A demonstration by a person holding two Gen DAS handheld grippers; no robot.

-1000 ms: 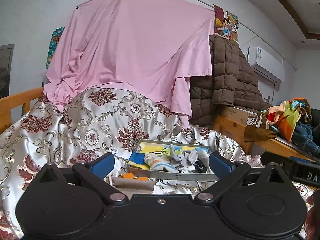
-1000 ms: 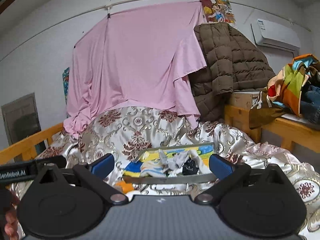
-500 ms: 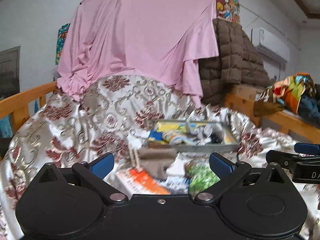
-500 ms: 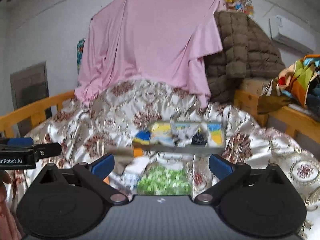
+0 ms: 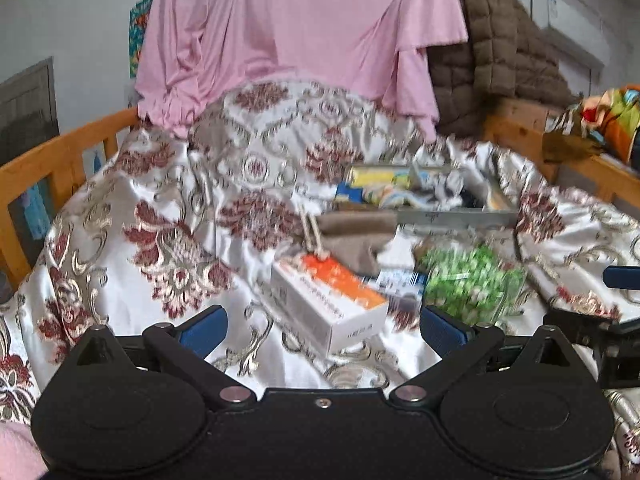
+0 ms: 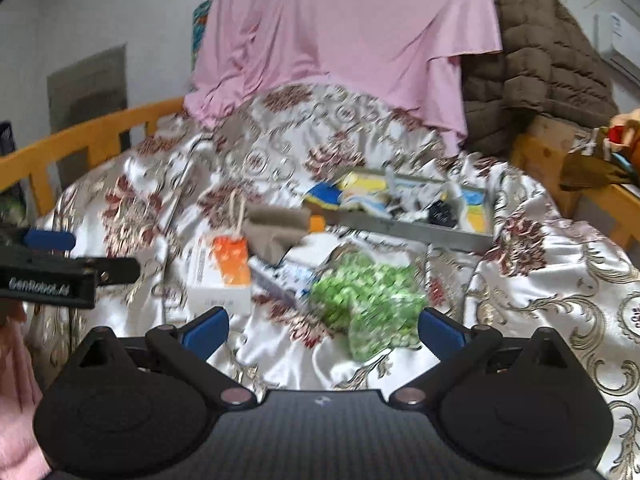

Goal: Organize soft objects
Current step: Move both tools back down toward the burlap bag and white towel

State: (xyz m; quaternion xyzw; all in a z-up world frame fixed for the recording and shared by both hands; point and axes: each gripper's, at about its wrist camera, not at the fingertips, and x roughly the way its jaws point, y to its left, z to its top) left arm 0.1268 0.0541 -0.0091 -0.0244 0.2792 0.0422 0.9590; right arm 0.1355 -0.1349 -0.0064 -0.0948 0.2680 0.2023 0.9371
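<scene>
Left gripper (image 5: 322,322) spread wide, nothing between its fingers; right gripper (image 6: 322,322) likewise spread and empty.

Grey tray (image 6: 424,231) ahead of both, beyond the loose pile, already holds several soft pieces: socks or cloths, too blurred to sort.

Left to do, by my reading: brown cloth pouch (image 5: 356,236) lies ahead of the left gripper, outside the tray; green bag (image 6: 368,300) sits just ahead of the right gripper.

White-and-orange box (image 5: 328,300), nearest the left gripper, looks rigid, probably not for the tray.

Judged early to midway.
</scene>
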